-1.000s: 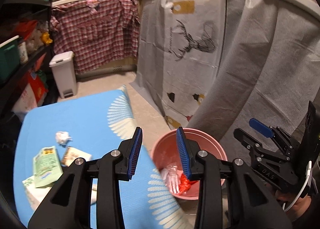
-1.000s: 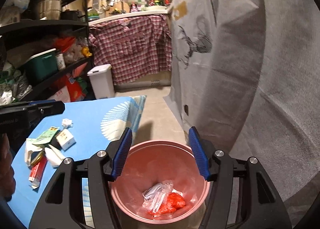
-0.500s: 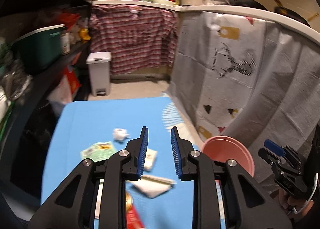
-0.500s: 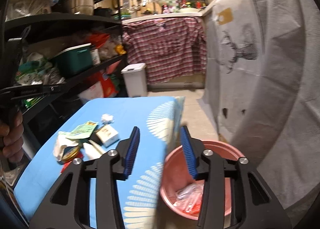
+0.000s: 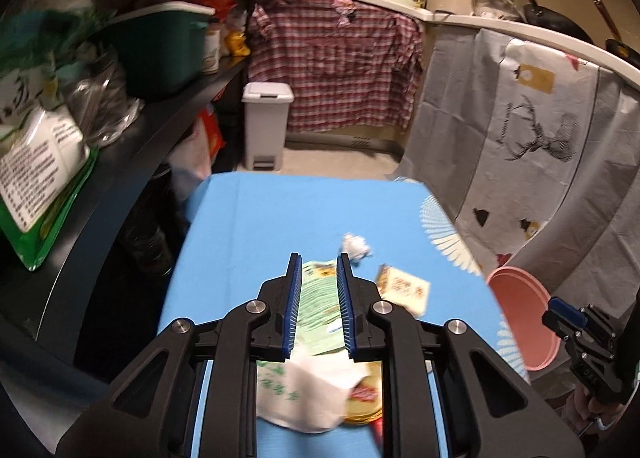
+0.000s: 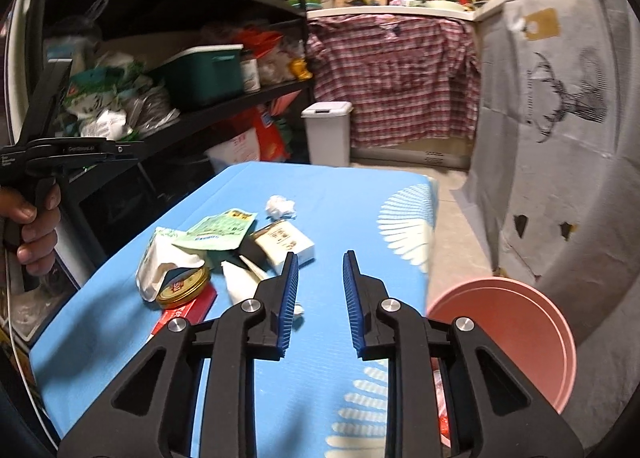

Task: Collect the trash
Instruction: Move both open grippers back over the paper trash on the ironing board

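Trash lies in a heap on the blue table: a green packet, a crumpled paper ball, a small printed box, a white wrapper and a gold tin lid. My left gripper hovers over the green packet, its jaws closing with nothing pressed between them. My right gripper hangs over bare cloth just right of the heap, jaws also closing and empty. The pink bin stands off the table's right edge.
Black shelves packed with bags and a green box run along the left. A white pedal bin stands beyond the table's far edge. A grey sheet with a deer print hangs on the right. A hand holds the left tool.
Both grippers swung left, away from over the pink bin to above the blue table and the trash heap. Both pairs of jaws have narrowed.
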Available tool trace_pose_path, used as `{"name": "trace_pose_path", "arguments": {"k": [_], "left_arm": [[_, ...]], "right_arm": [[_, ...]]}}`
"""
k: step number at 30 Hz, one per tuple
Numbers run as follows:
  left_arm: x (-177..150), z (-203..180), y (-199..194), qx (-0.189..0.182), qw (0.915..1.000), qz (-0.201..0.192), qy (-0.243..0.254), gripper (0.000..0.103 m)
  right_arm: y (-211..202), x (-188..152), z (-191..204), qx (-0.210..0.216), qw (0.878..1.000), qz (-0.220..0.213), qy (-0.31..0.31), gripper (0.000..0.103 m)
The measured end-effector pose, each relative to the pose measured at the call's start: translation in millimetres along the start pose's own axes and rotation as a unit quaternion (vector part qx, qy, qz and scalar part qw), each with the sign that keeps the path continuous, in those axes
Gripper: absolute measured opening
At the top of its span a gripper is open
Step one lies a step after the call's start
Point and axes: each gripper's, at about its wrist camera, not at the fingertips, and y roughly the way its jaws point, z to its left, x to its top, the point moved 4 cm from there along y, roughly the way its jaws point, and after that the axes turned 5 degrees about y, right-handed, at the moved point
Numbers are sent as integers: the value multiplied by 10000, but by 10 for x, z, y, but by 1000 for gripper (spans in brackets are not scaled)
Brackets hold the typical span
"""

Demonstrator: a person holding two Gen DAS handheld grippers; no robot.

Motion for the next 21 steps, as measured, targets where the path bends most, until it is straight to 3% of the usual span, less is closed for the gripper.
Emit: {"name": "trace_pose_path", "arguments": {"k": [6,14,21], "left_arm": [[-122,270,263,48,9996,225,-177,18],[-192,296,593,-98,9989,427,-181,18],[-322,368,921,-249,9958,819,-314,18]], "right_arm": [[280,-34,128,121,9996,204,-176,24],[627,-126,253,246,9974,518,-442,25],[880,-217,285,343,9944,811,-585,36]]}}
